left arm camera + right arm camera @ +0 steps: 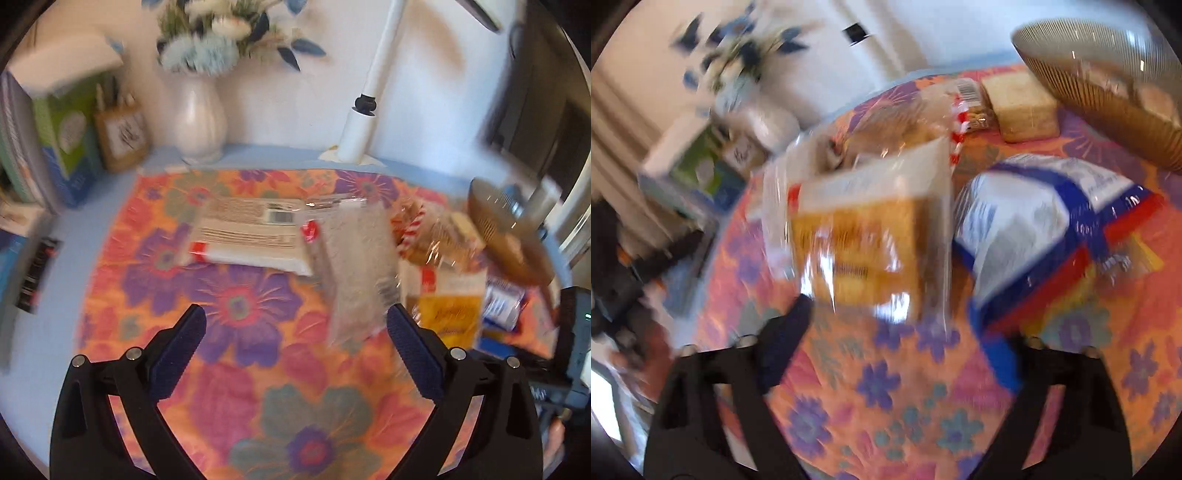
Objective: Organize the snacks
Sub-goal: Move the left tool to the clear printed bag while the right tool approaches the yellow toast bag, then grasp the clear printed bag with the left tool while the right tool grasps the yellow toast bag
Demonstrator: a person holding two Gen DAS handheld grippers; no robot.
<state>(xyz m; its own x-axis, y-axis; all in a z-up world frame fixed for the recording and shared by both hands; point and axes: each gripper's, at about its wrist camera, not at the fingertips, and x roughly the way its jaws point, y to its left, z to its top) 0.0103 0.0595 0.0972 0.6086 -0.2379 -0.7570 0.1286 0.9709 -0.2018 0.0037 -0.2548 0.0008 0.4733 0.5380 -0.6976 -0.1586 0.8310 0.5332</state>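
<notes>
Floral cloth [236,306] in orange, pink and purple covers a pale blue table [48,332] against a white wall

Snack packets lie across the cloth's far half: a white packet [251,236], a clear bag [354,266] and a yellow packet [860,243]; beside that lies a blue-and-white bag [1034,229], with a ribbed bowl [1108,92] behind. Left gripper [295,347] hangs wide open, empty. Right gripper [905,354] gapes over bare cloth, gripping nothing; blur smears all labels, and its right finger is barely discernible
</notes>
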